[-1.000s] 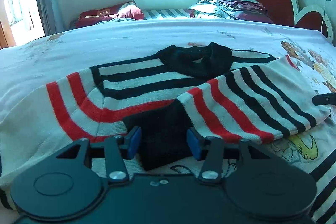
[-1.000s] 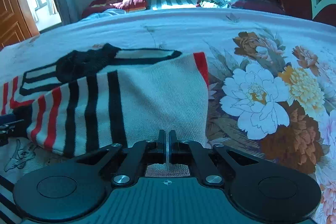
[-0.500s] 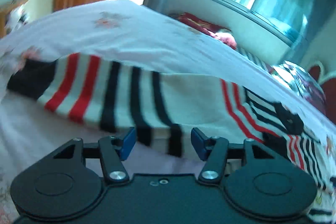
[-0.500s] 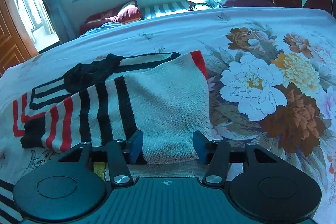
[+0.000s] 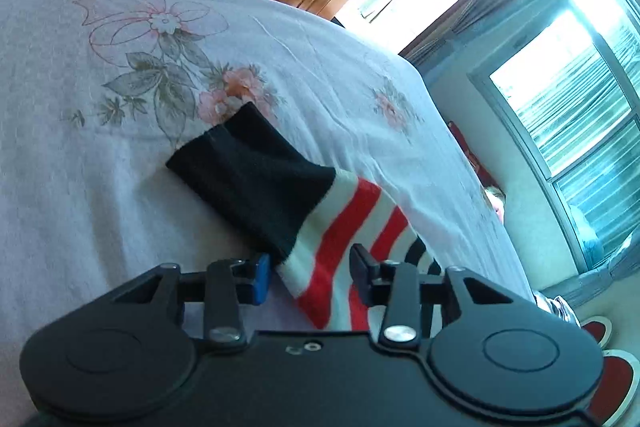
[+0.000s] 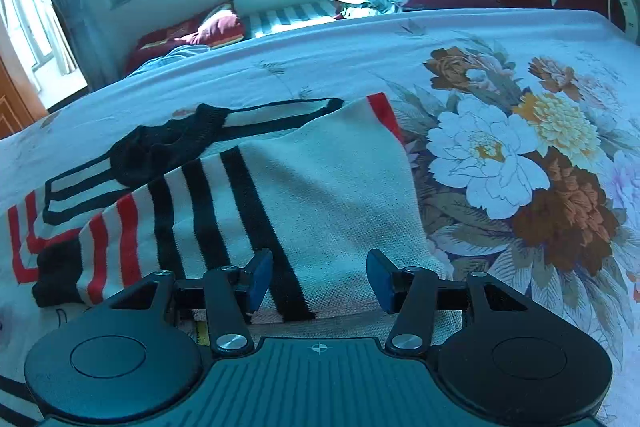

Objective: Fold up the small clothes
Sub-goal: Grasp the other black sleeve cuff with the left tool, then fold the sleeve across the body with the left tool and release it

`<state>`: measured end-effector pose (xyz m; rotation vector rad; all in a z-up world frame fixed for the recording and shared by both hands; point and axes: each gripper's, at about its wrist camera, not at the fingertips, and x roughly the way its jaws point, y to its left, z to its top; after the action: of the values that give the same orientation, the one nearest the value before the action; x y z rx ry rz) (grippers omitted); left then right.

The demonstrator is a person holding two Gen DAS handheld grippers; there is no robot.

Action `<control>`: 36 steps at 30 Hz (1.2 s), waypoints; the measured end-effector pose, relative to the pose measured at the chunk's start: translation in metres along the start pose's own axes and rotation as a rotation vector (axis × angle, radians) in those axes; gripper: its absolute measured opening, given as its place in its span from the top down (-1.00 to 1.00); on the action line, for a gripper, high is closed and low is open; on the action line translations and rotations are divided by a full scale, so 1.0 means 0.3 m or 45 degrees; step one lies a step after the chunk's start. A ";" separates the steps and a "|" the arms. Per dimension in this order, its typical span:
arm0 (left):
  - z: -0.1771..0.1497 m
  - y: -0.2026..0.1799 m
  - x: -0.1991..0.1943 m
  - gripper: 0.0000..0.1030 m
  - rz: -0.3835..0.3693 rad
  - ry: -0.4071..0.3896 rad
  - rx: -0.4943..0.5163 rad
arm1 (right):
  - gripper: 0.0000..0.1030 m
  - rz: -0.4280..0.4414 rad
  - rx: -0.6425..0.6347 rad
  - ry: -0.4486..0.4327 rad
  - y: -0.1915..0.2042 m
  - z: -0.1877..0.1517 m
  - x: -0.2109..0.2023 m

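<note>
Between the closing left fingers (image 5: 260, 277) lies the sleeve (image 5: 320, 251) (striped).

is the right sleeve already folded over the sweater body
Yes, in the right wrist view the striped sleeve lies folded across the sweater, its black cuff resting near the hem.

A cream sweater (image 6: 332, 187) banded in black and red stripes, its cuff (image 5: 252, 183) solid black, on a white bedsheet (image 6: 500, 163) printed with brown, white and yellow flowers
</note>
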<state>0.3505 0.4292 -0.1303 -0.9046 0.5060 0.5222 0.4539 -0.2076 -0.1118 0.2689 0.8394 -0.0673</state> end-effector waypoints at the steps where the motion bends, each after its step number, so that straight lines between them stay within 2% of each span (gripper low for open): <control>1: 0.007 0.010 0.008 0.63 0.000 0.007 -0.014 | -0.02 0.002 0.016 -0.007 -0.005 0.003 -0.003; 2: 0.015 0.016 0.018 0.90 -0.008 0.030 -0.013 | 0.08 0.008 0.027 -0.014 -0.010 0.007 -0.007; 4: 0.024 0.011 0.020 0.91 -0.030 0.036 0.010 | 0.24 0.004 0.028 -0.025 -0.011 0.011 -0.016; 6: 0.023 -0.029 -0.001 0.91 -0.037 0.004 0.099 | 0.36 0.012 0.030 -0.034 -0.015 0.011 -0.025; 7: 0.019 -0.055 -0.014 0.91 -0.042 -0.013 0.137 | 0.38 0.020 0.026 -0.035 -0.017 0.013 -0.029; 10: -0.006 -0.170 -0.053 0.91 -0.137 -0.042 0.253 | 0.38 0.019 0.024 -0.038 -0.027 0.011 -0.033; 14: -0.099 -0.394 -0.070 0.91 -0.285 -0.010 0.453 | 0.38 0.031 0.043 -0.043 -0.052 0.011 -0.040; 17: -0.215 -0.570 -0.063 0.91 -0.395 0.058 0.596 | 0.38 0.039 0.060 -0.053 -0.078 0.011 -0.051; 19: -0.323 -0.689 -0.049 0.91 -0.434 0.107 0.718 | 0.38 0.042 0.073 -0.057 -0.101 0.011 -0.062; 21: -0.439 -0.787 -0.027 0.91 -0.450 0.167 0.845 | 0.38 0.046 0.088 -0.058 -0.124 0.008 -0.076; 23: -0.568 -0.881 -0.009 0.92 -0.395 0.210 1.009 | 0.38 0.073 0.143 -0.044 -0.158 0.007 -0.093; 25: -0.676 -0.955 0.001 0.92 -0.430 0.252 1.116 | 0.38 0.124 0.207 -0.040 -0.190 0.005 -0.120; 28: -0.836 -1.043 0.018 0.92 -0.486 0.336 1.257 | 0.38 0.141 0.219 -0.056 -0.216 0.005 -0.159; 32: -1.051 -1.116 0.043 0.90 -0.448 0.428 1.488 | 0.38 0.156 0.241 -0.059 -0.251 0.006 -0.185; 34: -1.133 -1.120 0.044 0.69 -0.443 0.472 1.570 | 0.37 0.174 0.260 -0.058 -0.272 0.002 -0.192; 36: -1.199 -1.128 0.041 0.28 -0.490 0.503 1.613 | 0.35 0.175 0.279 -0.060 -0.289 -0.001 -0.200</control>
<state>0.5007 -0.0414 -0.1231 0.1487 0.8392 -0.3646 0.3994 -0.2940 -0.0854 0.5285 0.7655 -0.0373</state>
